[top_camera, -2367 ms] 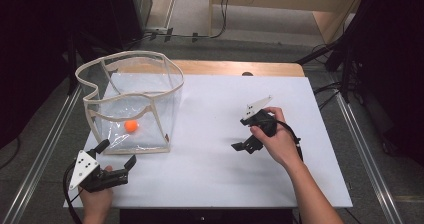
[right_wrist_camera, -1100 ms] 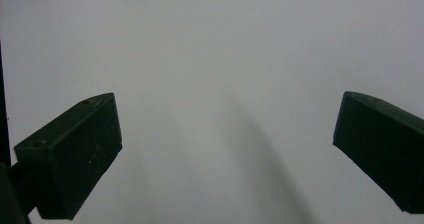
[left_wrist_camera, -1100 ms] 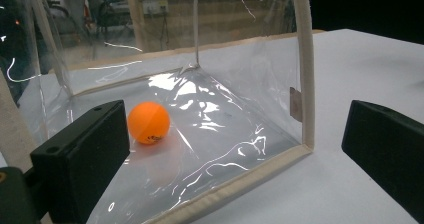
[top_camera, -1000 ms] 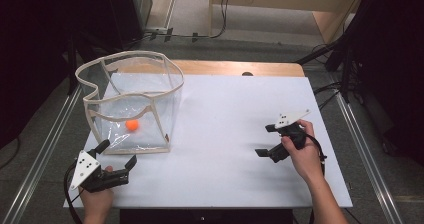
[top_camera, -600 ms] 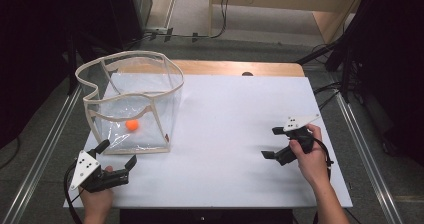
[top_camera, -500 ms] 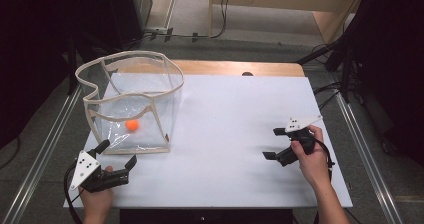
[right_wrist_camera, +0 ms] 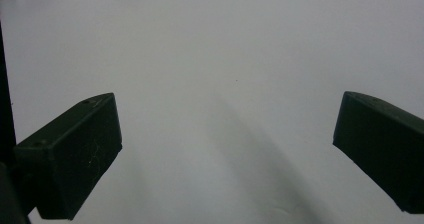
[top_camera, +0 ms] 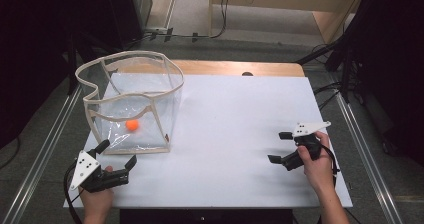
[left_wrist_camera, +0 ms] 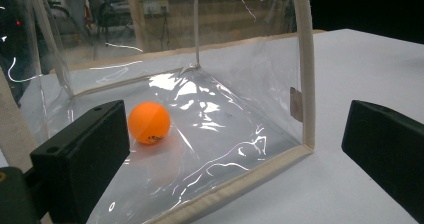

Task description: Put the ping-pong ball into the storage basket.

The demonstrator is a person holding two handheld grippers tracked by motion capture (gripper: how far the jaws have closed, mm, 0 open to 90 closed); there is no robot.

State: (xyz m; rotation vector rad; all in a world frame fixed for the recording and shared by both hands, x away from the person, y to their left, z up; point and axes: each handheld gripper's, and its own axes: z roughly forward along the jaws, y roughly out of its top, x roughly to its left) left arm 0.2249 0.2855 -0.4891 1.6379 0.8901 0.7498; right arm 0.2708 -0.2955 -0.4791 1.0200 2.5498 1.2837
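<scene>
A clear plastic bag (top_camera: 131, 103) with cream trim stands open at the table's left, and an orange ball (top_camera: 132, 125) lies on its floor. In the left gripper view the orange ball (left_wrist_camera: 149, 122) sits behind the clear plastic bag's wall (left_wrist_camera: 240, 109). My left gripper (top_camera: 116, 154) rests open at the front left, just short of the bag, with nothing between its jaws. My right gripper (top_camera: 279, 147) is open at the table's right side, held low over the bare white table (right_wrist_camera: 225, 74), with empty jaws.
The white table (top_camera: 235, 119) has a wooden strip (top_camera: 240, 68) along its far edge. Metal rails (top_camera: 45, 144) run down both sides. Dark equipment and cables stand beyond the table.
My right gripper has moved from the table's middle to the right and toward the front edge, staying open. The left gripper, bag and ball have not moved.
</scene>
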